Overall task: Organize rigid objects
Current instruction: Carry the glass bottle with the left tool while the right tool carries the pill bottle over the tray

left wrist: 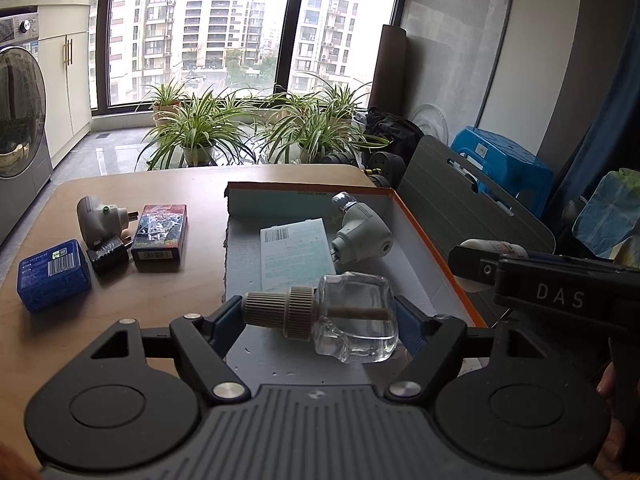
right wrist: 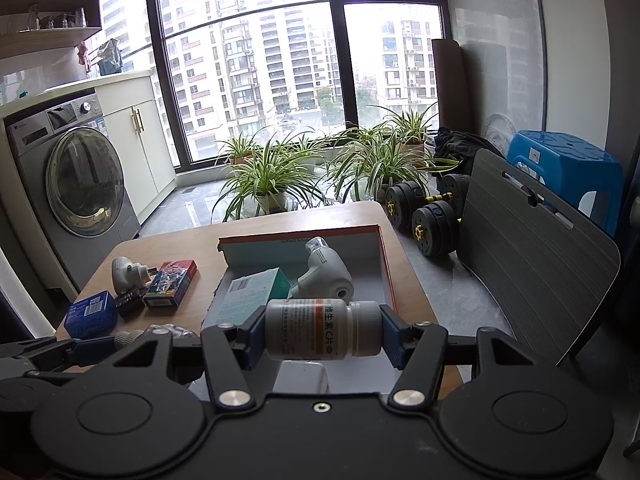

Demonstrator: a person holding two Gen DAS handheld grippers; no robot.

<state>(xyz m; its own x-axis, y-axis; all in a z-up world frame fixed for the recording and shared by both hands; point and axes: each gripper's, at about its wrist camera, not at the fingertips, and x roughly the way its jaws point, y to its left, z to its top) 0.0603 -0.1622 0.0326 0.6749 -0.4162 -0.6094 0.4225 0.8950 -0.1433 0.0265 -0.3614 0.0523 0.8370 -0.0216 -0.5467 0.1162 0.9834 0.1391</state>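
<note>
My left gripper [left wrist: 320, 316] is shut on a clear glass refill bottle [left wrist: 352, 320] with a ribbed beige cap, held sideways over the near end of an open orange-edged box [left wrist: 432, 252]. My right gripper [right wrist: 322, 332] is shut on a white pill bottle [right wrist: 320, 328] with an orange-striped label, held sideways above the box's [right wrist: 386, 264] near end. In the box lie a teal-and-white carton [left wrist: 296, 256] and a white plug-in vaporizer [left wrist: 360, 232]. The right gripper also shows at the right of the left wrist view [left wrist: 472, 264].
On the wooden table [left wrist: 160, 304] left of the box lie a blue box [left wrist: 54, 276], a black adapter [left wrist: 108, 254], a white plug-in device [left wrist: 96, 216] and a red-and-blue card box [left wrist: 160, 232]. A grey chair back [right wrist: 532, 264], dumbbells [right wrist: 432, 216] and potted plants [right wrist: 272, 176] stand beyond.
</note>
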